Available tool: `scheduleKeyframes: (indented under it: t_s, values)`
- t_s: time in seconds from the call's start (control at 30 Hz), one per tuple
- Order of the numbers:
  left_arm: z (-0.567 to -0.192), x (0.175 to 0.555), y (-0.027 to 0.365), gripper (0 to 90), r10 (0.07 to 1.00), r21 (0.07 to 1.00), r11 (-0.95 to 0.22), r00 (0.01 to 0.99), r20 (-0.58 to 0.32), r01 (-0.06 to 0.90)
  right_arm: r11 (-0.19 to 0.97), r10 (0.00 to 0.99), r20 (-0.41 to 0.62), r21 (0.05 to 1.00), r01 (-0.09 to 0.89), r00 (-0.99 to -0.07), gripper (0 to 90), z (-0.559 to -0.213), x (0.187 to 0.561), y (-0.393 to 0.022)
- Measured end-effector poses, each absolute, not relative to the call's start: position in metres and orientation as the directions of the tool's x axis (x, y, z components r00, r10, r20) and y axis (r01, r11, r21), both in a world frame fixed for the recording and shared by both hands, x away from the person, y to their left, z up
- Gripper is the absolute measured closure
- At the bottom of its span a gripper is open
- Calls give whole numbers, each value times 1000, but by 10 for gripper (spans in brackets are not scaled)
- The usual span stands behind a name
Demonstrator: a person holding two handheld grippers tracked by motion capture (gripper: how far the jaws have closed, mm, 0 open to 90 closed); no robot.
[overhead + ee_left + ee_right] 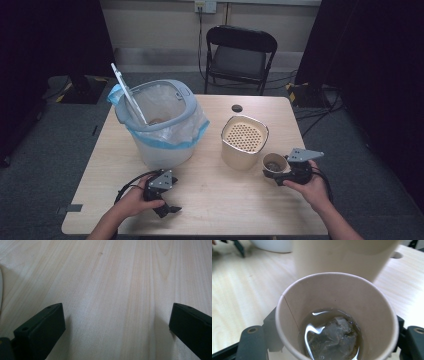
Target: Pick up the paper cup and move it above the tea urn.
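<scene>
Desk (210, 200): light wood, carries everything below. A black folding chair (240, 52) stands behind its far edge.

Waste bin (160, 125): grey rim, clear liner with a blue hem, on the left half of the desk. Its white flap lid (127, 95) is tipped up at the bin's left rim.

Cream canister (243, 142): perforated top, right of the bin, near the desk's middle. In the right gripper view its wall (342, 257) rises just behind the cup.

Right gripper (292, 172): in the person's right hand (312, 187) near the desk's right edge, grey three-cornered plate on top. Jaws clenched on the paper cup, one on each side of the cup wall in the right gripper view.

Left gripper (165, 205): in the left hand (137, 197) at the front-left of the desk, in front of the bin. Jaws released and wide apart; bare wood between them in the left gripper view (117, 322).

Paper cup (275, 165): upright between the right gripper's jaws, just right of and in front of the canister. Cannot tell whether it rests on the desk or is lifted.

Cup contents: shallow dark liquid with a soaked tea bag (334, 336) at the bottom.

Small dark round thing (237, 108): on the desk behind the canister, too small to identify.
</scene>
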State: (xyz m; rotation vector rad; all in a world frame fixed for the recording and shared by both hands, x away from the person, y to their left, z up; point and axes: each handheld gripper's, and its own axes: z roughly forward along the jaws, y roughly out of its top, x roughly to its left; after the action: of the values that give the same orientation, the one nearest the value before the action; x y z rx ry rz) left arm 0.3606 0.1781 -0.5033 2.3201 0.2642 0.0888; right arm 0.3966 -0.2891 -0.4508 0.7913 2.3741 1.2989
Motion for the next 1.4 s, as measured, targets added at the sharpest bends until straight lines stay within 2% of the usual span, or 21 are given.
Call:
scheduleKeyframes:
  t_s: [0.5,0.97,1.4]
  values:
    - [-503,361,178,0,219,723,-671,975,-16,163,408,678,-36,849,336,-734,266,-439,437,-306]
    - [-503,361,178,0,220,723,-672,975,-14,162,375,703,-30,865,334,-711,269,-435,464,-312]
    - [-503,361,178,0,217,723,-672,976,-18,163,376,709,-55,873,311,-703,269,-417,481,-315]
